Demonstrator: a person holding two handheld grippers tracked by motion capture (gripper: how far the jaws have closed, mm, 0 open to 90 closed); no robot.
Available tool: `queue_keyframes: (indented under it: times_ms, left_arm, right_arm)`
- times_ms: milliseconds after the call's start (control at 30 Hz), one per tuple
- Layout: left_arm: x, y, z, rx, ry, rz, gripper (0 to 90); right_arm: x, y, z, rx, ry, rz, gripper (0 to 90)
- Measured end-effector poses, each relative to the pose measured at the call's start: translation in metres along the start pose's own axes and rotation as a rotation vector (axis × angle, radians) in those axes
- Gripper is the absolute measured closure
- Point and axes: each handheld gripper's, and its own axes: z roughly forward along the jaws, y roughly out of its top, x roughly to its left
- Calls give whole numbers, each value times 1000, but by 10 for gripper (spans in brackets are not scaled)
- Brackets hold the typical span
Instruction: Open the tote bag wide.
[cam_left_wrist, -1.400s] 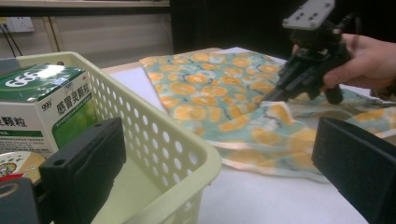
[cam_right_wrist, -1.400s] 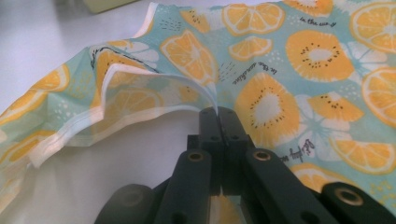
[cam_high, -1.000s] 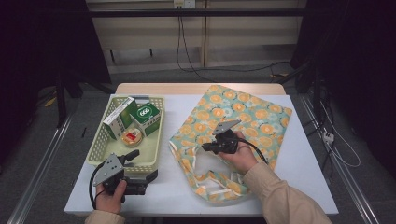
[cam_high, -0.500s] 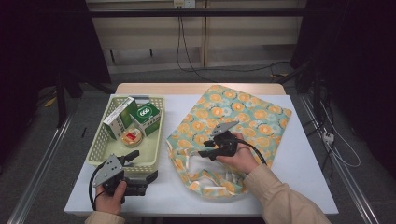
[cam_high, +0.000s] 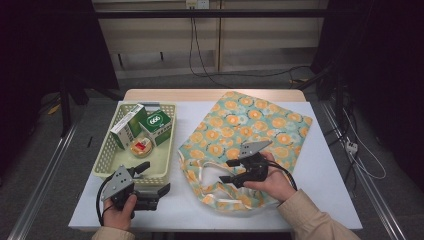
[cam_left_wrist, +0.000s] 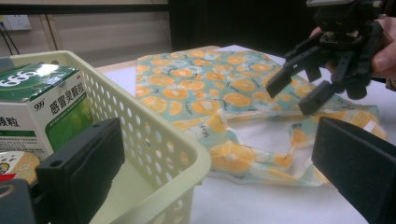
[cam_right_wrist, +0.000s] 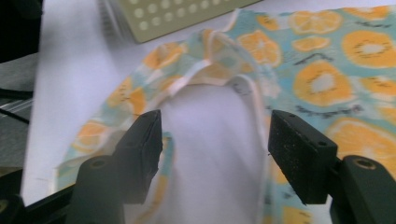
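Note:
An orange-print tote bag (cam_high: 250, 130) lies flat on the white table, its mouth and white handles toward the near side. My right gripper (cam_high: 226, 171) hovers over that mouth; its jaws have just been opening and nothing is pressed between them. In the right gripper view the gripper (cam_right_wrist: 215, 149) frames the bag's pale lining and a handle strap (cam_right_wrist: 254, 93). My left gripper (cam_high: 156, 177) rests open at the near right corner of the yellow-green basket (cam_high: 107, 160). In the left gripper view the basket's wall (cam_left_wrist: 154, 135) stands between its jaws, untouched.
The basket holds a green and white medicine box (cam_left_wrist: 42, 102), a second green box (cam_high: 159, 125) and a small round tin (cam_high: 140, 146). Bare table lies to the right of the bag and along the near edge. Dark floor and cables surround the table.
The right gripper's jaws, shut at the bag's mouth a second ago, now stand apart, and that hand has shifted slightly right and toward the near edge. The left gripper has stayed put.

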Motion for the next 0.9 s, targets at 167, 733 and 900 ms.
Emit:
queue_keyframes:
  times_ms: [167, 733, 900]
  left_arm:
    - [0, 0, -1, 3, -3, 8, 24]
    - [1, -1, -2, 5, -3, 6, 23]
    - [1, -1, -3, 4, 0, 4, 24]
  right_arm:
    - [12, 2, 7, 13, 54, -41, 390]
    - [9, -1, 7, 48, 131, -52, 900]
    - [-12, 9, -8, 6, 85, -11, 900]
